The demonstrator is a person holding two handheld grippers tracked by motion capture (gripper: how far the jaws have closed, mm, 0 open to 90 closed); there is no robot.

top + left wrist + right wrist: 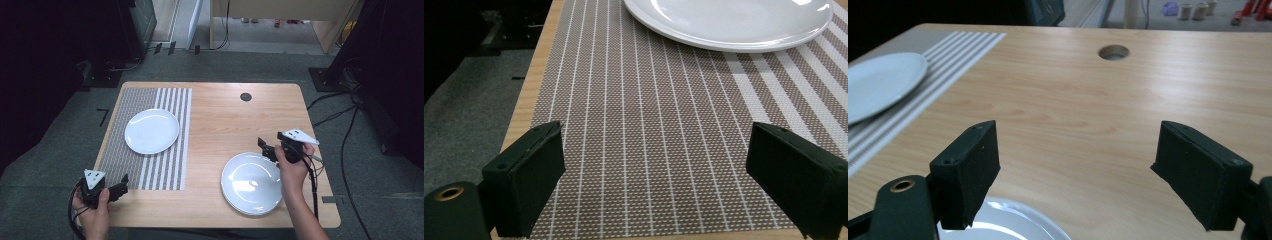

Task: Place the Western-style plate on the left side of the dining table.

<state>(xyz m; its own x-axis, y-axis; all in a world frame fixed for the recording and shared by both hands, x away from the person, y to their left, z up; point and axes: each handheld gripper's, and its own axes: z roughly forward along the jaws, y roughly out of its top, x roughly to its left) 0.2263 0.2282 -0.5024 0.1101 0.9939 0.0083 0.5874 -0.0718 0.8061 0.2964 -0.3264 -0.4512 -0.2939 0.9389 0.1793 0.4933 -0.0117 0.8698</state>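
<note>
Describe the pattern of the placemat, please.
The placemat is brown woven mesh with white stripes, thin on one side and wide on the other; the left gripper view shows it best.

From my feed the tabletop [220, 125] reads as pale, smooth wood grain. On its left lies a woven, matt placemat [170, 170]. Both plates [151, 131] [251, 182] look like glossy white ceramic, I think. My right claw [1075, 170] has matt black pads.
</note>
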